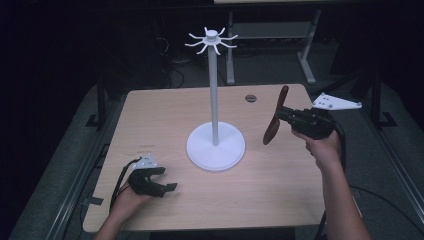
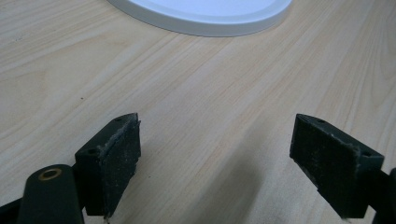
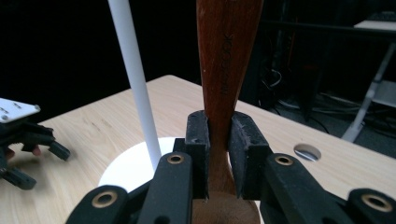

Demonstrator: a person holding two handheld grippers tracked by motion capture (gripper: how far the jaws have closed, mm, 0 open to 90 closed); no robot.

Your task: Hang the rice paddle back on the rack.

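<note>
One wooden spoon [image 3: 227, 70] in right gripper [image 3: 218, 135]

In the right gripper view, the wooden spoon [image 3: 229, 60] runs off the top edge and its bowl is cut off at the bottom. The stand's white pole [image 3: 135, 79] also leaves the top edge. In the left gripper view, the stand's white base [image 2: 205, 16] is cropped.

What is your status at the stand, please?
Right gripper shut on wooden spoon, held above the table. Left gripper open, empty. White stand ahead, path clear.
</note>
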